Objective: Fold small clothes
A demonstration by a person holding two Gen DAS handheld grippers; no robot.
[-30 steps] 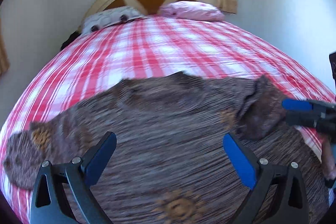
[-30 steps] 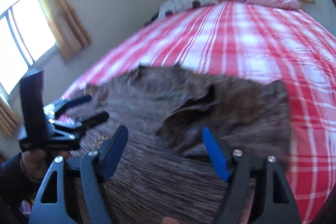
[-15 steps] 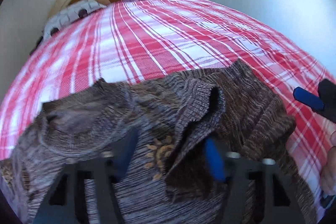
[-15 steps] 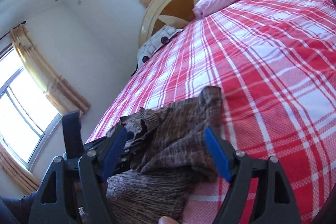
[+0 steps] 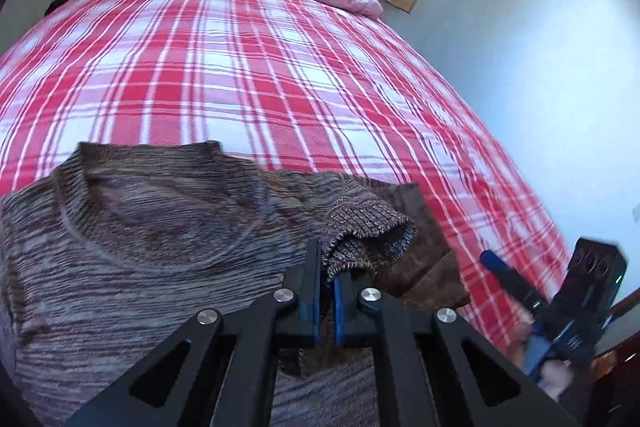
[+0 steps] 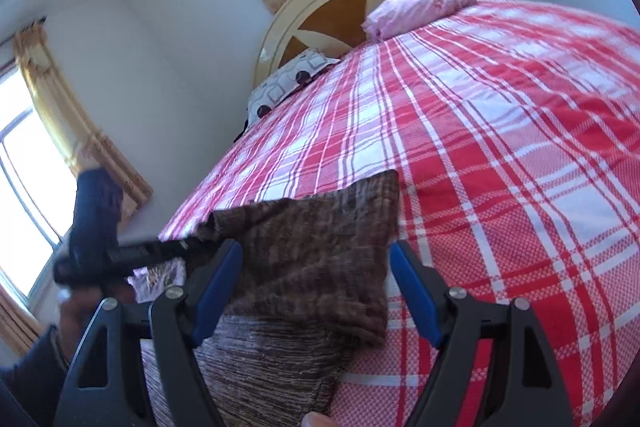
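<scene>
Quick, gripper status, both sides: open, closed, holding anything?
Left gripper: jaws have just closed, shut on the sweater sleeve cuff.
Right gripper: open, holding nothing; folded sweater edge lies between its fingers, unpinched.

The brown striped knitted sweater (image 5: pixel 132 247) ran off the left wrist view's edge from 6 to 9 o'clock, its cuff end hidden between the shut jaws. At 4 o'clock the right hand-held gripper (image 5: pixel 516 279) was blurred. In the right wrist view the left hand-held gripper (image 6: pixel 152 251), at 9 o'clock, was smeared too.
</scene>
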